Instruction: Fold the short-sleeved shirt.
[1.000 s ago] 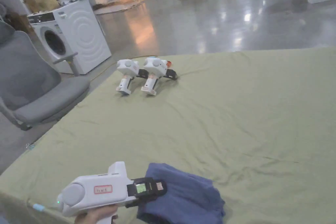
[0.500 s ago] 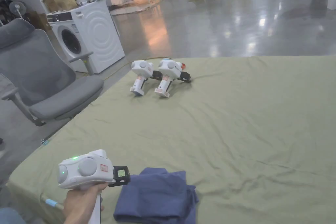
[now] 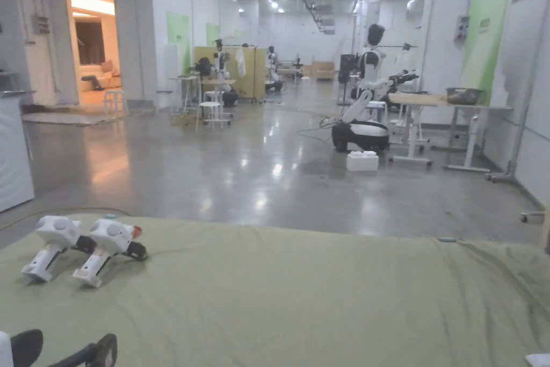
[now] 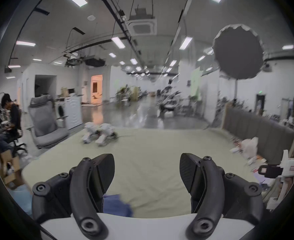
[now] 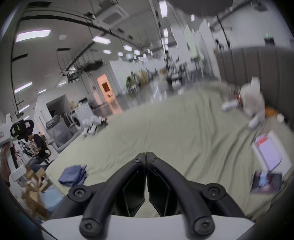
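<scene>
Since half a second ago the left gripper (image 4: 147, 172) has come off the shirt, jaws released and empty. Green-sheeted bed (image 3: 322, 298): broad work surface. Grey office chair (image 4: 44, 122), beside the bed's left edge. Blue short-sleeved shirt (image 5: 73, 175): folded bundle near that edge; judged finished, so press stray edges flat, otherwise leave it. Two spare grippers (image 3: 80, 247), well apart from it, no obstruction. Right gripper (image 5: 145, 174): jaws clenched, holding nothing.
</scene>
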